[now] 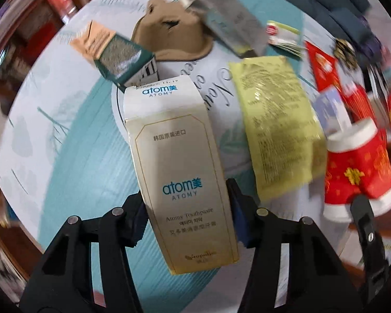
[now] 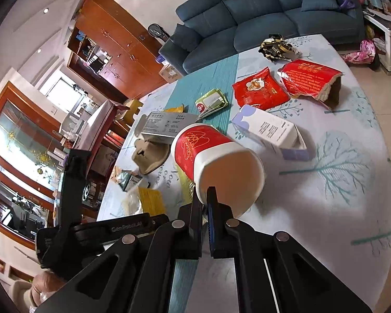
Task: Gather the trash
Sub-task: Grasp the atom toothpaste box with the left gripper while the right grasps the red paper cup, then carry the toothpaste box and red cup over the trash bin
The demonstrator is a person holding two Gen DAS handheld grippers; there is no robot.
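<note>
My left gripper (image 1: 186, 216) is shut on a cream Atomy toothpaste box (image 1: 179, 167) and holds it above the table, its open flap pointing away. My right gripper (image 2: 204, 208) is shut on the rim of a red and white paper cup (image 2: 216, 161), held on its side with the mouth toward the camera; the cup also shows at the right of the left wrist view (image 1: 357, 172). A yellow wrapper (image 1: 276, 125), a green box (image 1: 120, 60) and a brown paper piece (image 1: 169, 39) lie on the table beyond the toothpaste box.
The round table has a pale tree-print cloth (image 2: 338, 182) with a teal runner (image 2: 216, 78). On it lie red snack bags (image 2: 258, 91), a white and lilac carton (image 2: 271, 130), a grey box (image 2: 166, 127), a green packet (image 2: 211, 101) and a crumpled dark wrapper (image 2: 276, 48). A blue sofa (image 2: 260, 13) stands behind.
</note>
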